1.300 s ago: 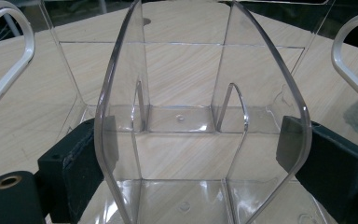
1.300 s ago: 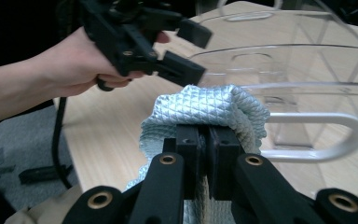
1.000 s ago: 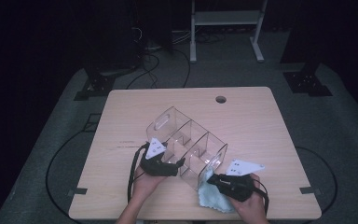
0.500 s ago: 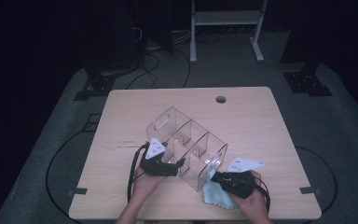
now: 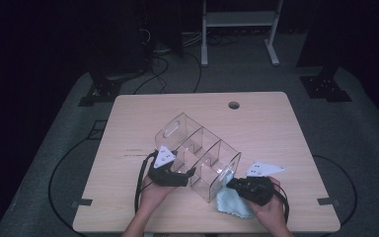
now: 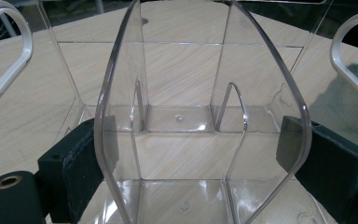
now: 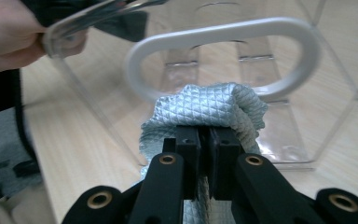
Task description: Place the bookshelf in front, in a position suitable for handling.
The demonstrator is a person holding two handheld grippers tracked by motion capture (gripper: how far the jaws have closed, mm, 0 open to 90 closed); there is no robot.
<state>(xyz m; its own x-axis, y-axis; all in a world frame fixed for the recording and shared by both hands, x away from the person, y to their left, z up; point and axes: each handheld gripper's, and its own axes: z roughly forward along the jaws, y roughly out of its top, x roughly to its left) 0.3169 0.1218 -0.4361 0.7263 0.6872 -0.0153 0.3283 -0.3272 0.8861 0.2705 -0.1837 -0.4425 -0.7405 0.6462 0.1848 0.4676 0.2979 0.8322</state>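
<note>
I take the clear organizer [image 5: 197, 153] as my landmark; it sits near the middle of the wooden table [image 5: 276, 133], turned at an angle, with dividers splitting it into compartments and an oval handle cut-out in each end wall.

My left gripper [image 5: 190, 174] is at the organizer's near-left side. From the left gripper view, its two black jaws stand apart, one on either side of a curved clear wall [image 6: 121, 116] of the organizer [image 6: 182, 121]; the pads [image 6: 81, 168] look to be against that wall's outer faces, though I cannot tell for sure whether they press it.

My right gripper [image 5: 232, 185] is at the organizer's near-right end. From the right gripper view, its jaws are clamped together on a pale blue cloth [image 7: 205, 109], which bunches up right against the end wall, just below the oval handle opening [image 7: 223, 53]. From the high view, the rest of the cloth [image 5: 232, 202] trails onto the table just in front of that end.
</note>
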